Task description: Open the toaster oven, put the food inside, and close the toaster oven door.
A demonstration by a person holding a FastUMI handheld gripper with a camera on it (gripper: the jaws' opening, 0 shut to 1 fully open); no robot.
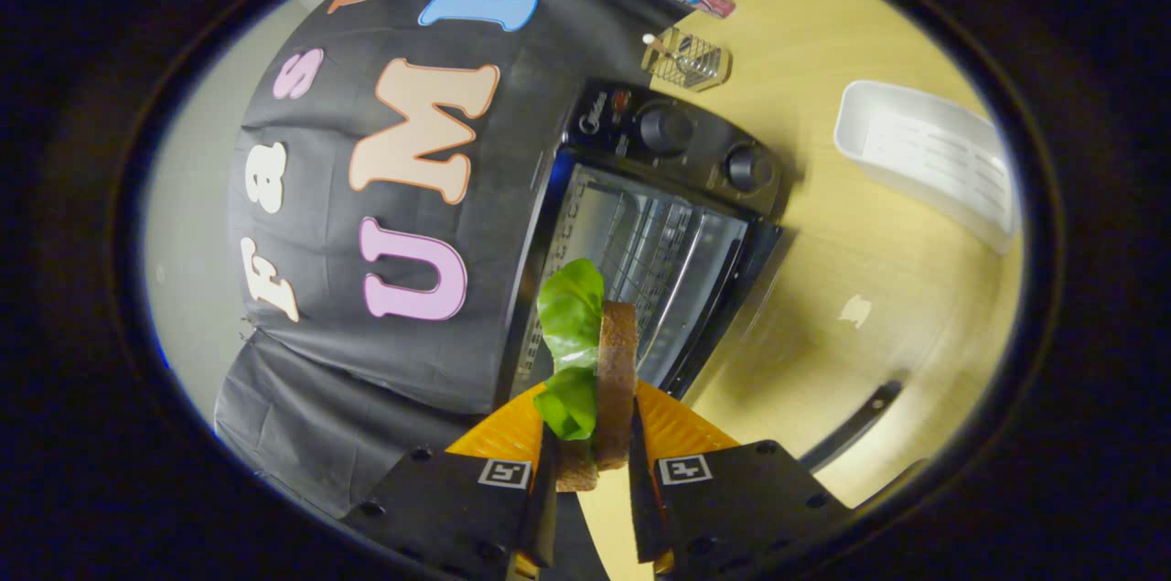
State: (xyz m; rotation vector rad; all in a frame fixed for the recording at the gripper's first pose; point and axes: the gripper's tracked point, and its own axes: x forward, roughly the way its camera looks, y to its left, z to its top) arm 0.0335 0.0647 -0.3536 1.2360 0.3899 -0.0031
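Both tongs [593, 462] clamp sandwich [608, 380]; oven [659, 233] open.

The sandwich [615, 380] pairs brown bread with bright green lettuce [571, 325]. The oven [640, 233] is black, its knobs [665, 128] black too, its open inside silver-grey with wire racks. The bench [823, 224] is pale yellow wood grain. The tray [929, 160] is white; the wire basket [688, 59] is golden.
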